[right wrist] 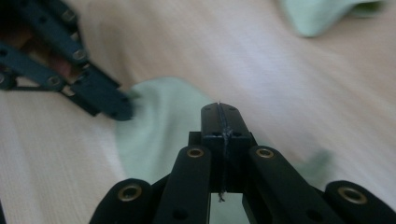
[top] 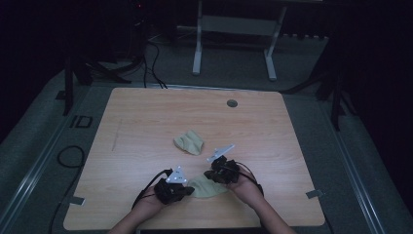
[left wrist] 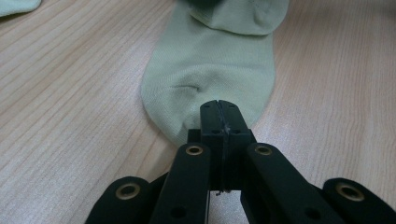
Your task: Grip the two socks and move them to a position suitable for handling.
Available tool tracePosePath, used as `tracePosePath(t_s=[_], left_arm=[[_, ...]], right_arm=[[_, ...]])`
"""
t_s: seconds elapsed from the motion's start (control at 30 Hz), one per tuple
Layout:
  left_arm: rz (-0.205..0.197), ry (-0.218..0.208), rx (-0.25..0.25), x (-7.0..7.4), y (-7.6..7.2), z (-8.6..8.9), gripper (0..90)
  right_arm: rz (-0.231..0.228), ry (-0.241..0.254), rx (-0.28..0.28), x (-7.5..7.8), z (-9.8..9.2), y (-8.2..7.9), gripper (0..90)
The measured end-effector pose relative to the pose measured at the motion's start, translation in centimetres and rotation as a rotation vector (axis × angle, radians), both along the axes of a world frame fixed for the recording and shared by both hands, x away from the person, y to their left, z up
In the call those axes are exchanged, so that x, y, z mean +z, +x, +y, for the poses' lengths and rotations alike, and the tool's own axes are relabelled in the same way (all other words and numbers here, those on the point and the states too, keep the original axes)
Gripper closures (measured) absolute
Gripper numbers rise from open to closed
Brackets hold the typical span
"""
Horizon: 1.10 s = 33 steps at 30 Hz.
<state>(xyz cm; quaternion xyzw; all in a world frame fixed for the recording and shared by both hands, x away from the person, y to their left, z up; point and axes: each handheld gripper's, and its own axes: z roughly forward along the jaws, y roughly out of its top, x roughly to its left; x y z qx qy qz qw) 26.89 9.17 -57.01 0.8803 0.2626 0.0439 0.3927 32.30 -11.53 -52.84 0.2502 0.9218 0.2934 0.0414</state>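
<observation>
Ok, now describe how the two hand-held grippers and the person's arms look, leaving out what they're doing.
Both are black. The left hand-held gripper and right hand-held gripper each carry a grey three-cornered plate on top and trail a thin black cable. Up close, the left hand-held gripper's jaws are flat black linkage bars with brass-ringed pivot holes, ending in blocky tips. The right hand-held gripper's jaws look the same. The forearms show no sleeves.
</observation>
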Motion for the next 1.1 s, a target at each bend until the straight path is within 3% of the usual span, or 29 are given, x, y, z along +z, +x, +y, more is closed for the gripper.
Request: tracePosePath(t_s=[0.1, 0.2, 0.47, 0.6, 0.83, 0.93, 1.1], left_arm=[[0.000, 0.001, -0.001, 0.0, 0.0, 0.0, 90.0], [-0.001, 0.003, -0.001, 0.0, 0.0, 0.0, 90.0], [0.005, 0.003, -0.003, 0.0, 0.1, 0.0, 90.0], [0.008, 0.002, -0.003, 0.0, 0.1, 0.0, 90.0], [0.007, 0.005, -0.005, 0.1, 0.1, 0.0, 90.0], [0.007, 0.006, -0.005, 0.1, 0.1, 0.0, 90.0], [0.012, 0.003, -0.003, 0.1, 0.1, 0.0, 90.0]], right_arm=[[0.004, -0.080, -0.004, -1.3, 0.4, -0.3, 90.0], [0.022, -0.073, -0.021, -1.6, -0.3, 0.0, 90.0], [0.011, -0.115, -0.087, -1.0, -3.5, 0.2, 90.0], [0.026, -0.100, -0.132, -1.1, -5.4, 0.2, 90.0], [0.029, -0.071, -0.157, -1.4, -6.7, -0.5, 90.0], [0.018, -0.087, -0.190, -1.4, -7.9, -0.7, 90.0], [0.031, -0.050, -0.255, -1.3, -10.4, -0.7, 90.0]])
